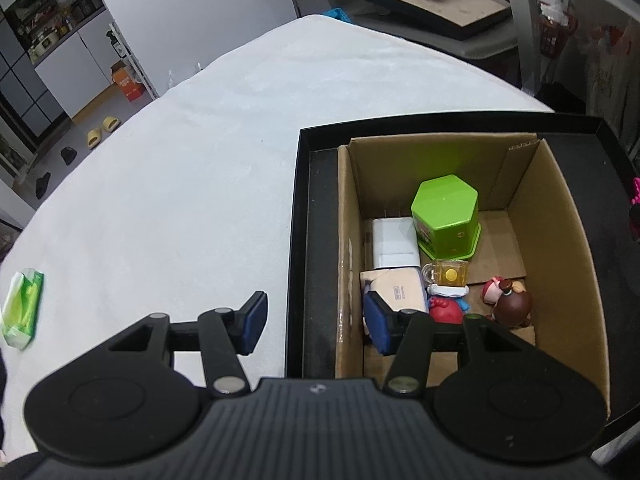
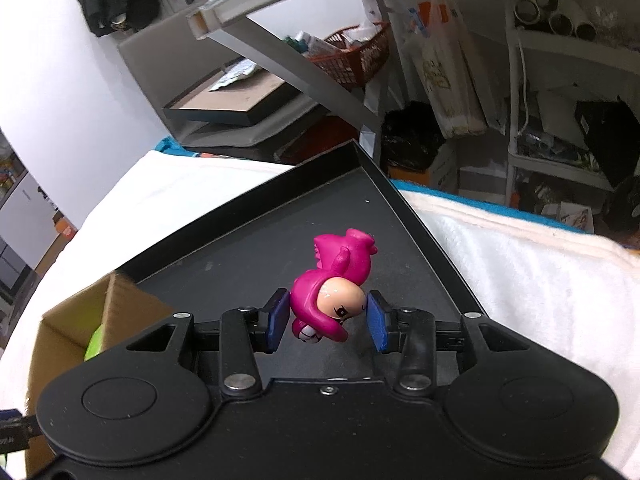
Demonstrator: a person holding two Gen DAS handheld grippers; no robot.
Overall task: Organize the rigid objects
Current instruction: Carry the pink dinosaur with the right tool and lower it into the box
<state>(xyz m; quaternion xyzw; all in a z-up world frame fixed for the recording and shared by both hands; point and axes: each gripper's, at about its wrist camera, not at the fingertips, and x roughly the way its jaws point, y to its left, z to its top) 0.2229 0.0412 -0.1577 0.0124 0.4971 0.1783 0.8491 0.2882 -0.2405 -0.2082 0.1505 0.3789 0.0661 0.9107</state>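
The right tool [image 2: 327,322] has its 2 blue pads spread either side of a pink figurine [image 2: 334,282] lying on its side on the black tray [image 2: 248,240]; whether the pads touch it I cannot tell. The left tool [image 1: 316,322] is released and grips nothing, straddling the near-left wall of the cardboard box [image 1: 560,248] in that tray. Farther in lie 2 figurines [image 1: 508,302], a tiny mug [image 1: 446,273], a white block [image 1: 394,244] and a green hexagonal container [image 1: 446,212]. A green packet [image 1: 22,308] rests on the white surface [image 1: 180,184].
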